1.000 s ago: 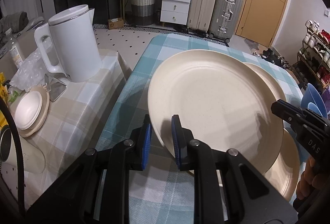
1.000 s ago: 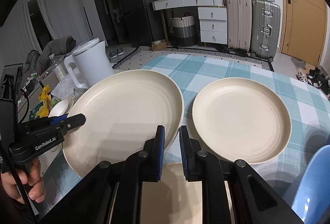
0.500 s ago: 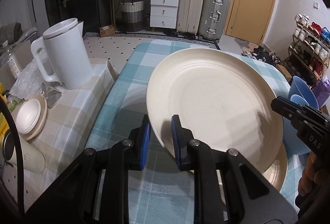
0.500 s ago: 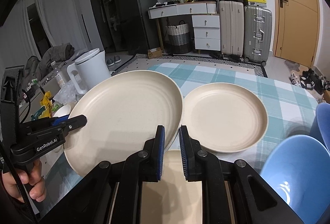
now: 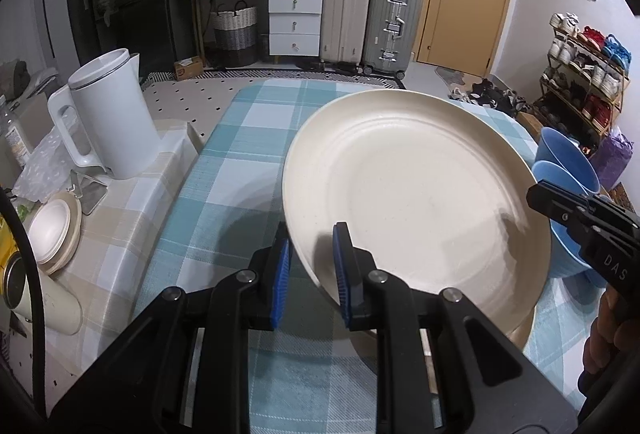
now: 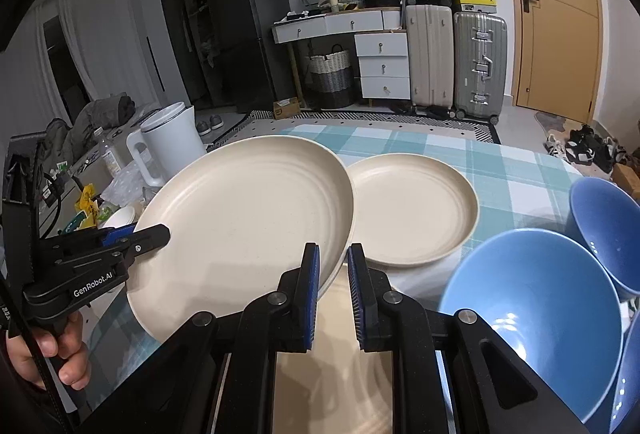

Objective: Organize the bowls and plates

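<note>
"GenRobot.AI" stands on the left hand-held gripper (image 6: pixel 136 240); "DAS" on the right hand-held gripper (image 5: pixel 538 196).

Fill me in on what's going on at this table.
A person holds a large cream round plate off the checked blue tablecloth, with the left gripper and the right gripper each clamped on its rim at opposite sides. A second cream plate lies on the table beside it, and blue bowls sit to the right.

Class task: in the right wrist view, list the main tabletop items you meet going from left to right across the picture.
White kettle → large cream plate held at its rim by both tongs → smaller cream plate on the table → blue bowls.
</note>
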`<state>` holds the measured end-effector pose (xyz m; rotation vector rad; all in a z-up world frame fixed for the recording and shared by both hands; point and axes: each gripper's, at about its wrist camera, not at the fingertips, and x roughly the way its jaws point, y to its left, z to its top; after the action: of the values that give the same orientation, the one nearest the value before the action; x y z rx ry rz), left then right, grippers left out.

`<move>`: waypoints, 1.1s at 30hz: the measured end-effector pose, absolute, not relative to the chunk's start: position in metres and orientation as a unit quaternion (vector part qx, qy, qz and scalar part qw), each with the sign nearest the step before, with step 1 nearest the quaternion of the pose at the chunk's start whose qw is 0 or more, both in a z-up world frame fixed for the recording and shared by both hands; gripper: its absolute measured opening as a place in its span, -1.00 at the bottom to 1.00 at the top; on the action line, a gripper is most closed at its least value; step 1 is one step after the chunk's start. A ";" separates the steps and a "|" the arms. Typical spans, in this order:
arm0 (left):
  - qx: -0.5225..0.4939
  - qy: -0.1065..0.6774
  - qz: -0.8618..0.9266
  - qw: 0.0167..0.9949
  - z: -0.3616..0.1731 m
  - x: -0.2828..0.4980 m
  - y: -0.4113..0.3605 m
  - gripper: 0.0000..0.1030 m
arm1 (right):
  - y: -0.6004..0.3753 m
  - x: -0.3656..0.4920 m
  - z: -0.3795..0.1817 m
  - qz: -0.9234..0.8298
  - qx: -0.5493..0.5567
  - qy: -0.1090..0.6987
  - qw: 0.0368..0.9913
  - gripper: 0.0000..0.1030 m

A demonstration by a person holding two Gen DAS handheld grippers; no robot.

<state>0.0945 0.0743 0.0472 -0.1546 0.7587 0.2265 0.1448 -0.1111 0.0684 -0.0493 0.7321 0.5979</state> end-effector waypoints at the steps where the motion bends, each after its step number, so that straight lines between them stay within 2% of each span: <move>1: -0.075 0.369 0.107 0.920 0.048 0.092 0.072 -0.68 | -0.114 0.141 0.069 0.286 -0.023 0.352 0.891 -0.70; 33: -0.037 0.395 0.051 0.917 0.021 0.060 0.031 -0.67 | -0.164 0.068 0.046 0.238 -0.012 0.375 0.896 -0.70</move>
<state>0.0603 0.0305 0.0208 -0.0768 0.8118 0.1049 0.0676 -0.1645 0.0463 -0.0259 0.7762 0.4937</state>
